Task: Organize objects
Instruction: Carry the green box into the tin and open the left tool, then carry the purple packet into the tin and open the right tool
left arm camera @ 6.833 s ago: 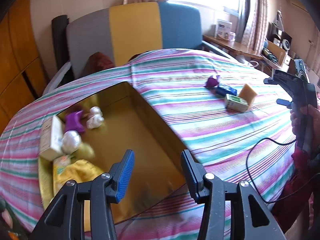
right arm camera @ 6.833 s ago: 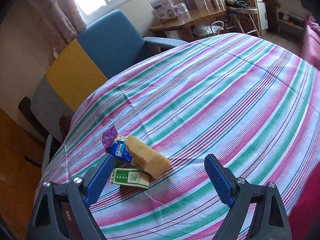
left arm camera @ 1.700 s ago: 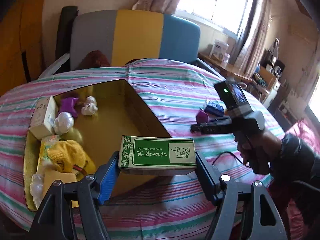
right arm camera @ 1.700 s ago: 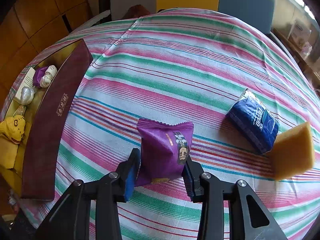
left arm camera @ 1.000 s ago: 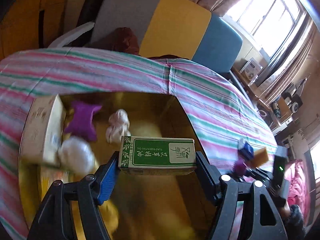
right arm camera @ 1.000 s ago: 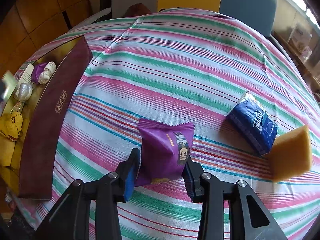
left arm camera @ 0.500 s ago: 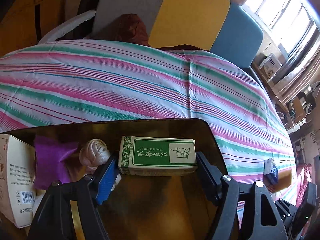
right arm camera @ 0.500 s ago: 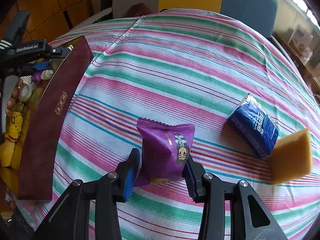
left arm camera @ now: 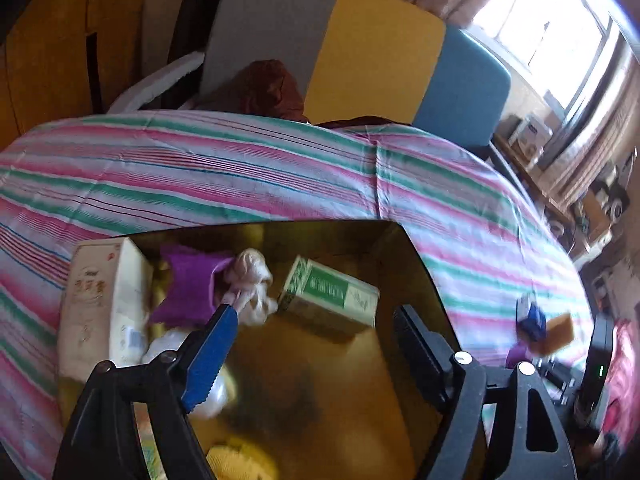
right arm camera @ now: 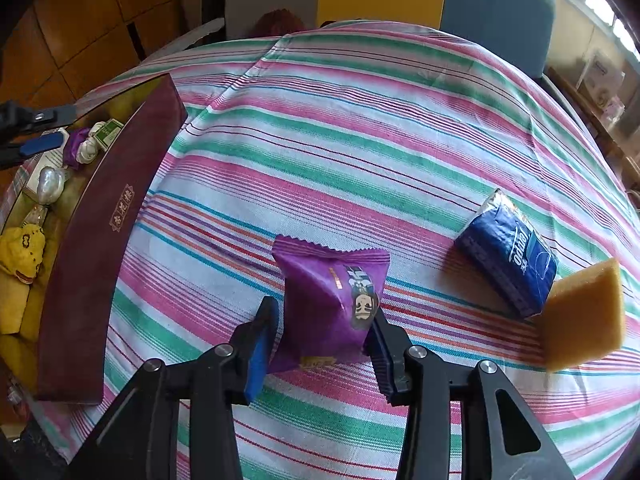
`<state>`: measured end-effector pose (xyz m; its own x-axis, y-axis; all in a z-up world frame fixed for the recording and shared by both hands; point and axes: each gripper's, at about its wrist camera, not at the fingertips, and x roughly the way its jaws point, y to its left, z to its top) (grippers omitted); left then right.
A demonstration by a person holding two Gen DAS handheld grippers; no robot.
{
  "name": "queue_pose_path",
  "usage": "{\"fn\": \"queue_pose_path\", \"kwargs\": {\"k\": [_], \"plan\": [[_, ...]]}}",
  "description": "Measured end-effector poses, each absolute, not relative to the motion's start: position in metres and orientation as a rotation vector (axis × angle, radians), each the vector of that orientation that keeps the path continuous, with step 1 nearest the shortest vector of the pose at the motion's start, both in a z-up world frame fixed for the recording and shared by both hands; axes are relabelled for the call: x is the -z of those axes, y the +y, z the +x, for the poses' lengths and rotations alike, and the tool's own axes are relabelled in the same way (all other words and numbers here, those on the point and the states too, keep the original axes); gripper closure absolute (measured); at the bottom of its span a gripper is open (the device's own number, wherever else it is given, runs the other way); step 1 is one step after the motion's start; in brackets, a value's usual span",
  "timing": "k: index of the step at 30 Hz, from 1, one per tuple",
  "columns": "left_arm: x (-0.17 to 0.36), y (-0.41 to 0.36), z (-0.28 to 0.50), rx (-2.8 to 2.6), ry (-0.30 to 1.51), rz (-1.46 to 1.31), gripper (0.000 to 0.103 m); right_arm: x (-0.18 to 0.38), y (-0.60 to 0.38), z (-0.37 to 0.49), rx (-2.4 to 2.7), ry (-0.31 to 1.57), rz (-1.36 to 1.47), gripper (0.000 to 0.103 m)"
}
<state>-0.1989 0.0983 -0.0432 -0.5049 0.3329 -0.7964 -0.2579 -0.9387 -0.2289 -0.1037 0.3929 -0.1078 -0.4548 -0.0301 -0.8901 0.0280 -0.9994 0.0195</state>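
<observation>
My left gripper (left arm camera: 316, 316) hangs over the gold tray (left arm camera: 420, 264) with its jaws opening. The green-and-white box (left arm camera: 328, 300) lies tilted on the tray floor beyond the pads, free of both. From the right wrist view that box (right arm camera: 106, 132) sits at the tray's far end, beside the left gripper (right arm camera: 36, 132). My right gripper (right arm camera: 322, 314) is shut on a purple snack packet (right arm camera: 332, 300), held upright at the striped cloth. A blue tissue pack (right arm camera: 508, 256) and a yellow sponge (right arm camera: 580, 316) lie to its right.
The tray has a maroon outer wall (right arm camera: 108, 216) and holds a cream box (left arm camera: 100, 300), another purple packet (left arm camera: 188, 288), a white knotted sweet (left arm camera: 250, 280) and a yellow plush (right arm camera: 20, 248). A grey, yellow and blue chair (left arm camera: 360, 52) stands behind the table.
The left gripper's jaws have spread and let go of the green box, which now lies in the tray. The right gripper keeps its hold on the purple packet in the same place.
</observation>
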Motion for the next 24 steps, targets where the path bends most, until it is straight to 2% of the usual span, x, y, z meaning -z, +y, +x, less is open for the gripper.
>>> {"fn": "queue_pose_path", "kwargs": {"k": [4,11,15,24], "plan": [[0.034,0.099,-0.144,-2.511,0.055,-1.237,0.021,0.108,0.391,-0.104,2.654,0.009,1.619,0.058],[0.031,0.095,-0.078,-2.558,0.144,-1.142,0.021,0.107,0.389,-0.103,2.665,0.040,1.618,0.058],[0.031,0.093,-0.060,-2.578,0.144,-1.138,0.021,0.108,0.391,-0.102,2.680,0.033,1.620,0.053],[0.036,0.091,-0.045,-2.571,0.130,-1.160,0.021,0.106,0.389,-0.101,2.696,0.046,1.621,0.054]]}}
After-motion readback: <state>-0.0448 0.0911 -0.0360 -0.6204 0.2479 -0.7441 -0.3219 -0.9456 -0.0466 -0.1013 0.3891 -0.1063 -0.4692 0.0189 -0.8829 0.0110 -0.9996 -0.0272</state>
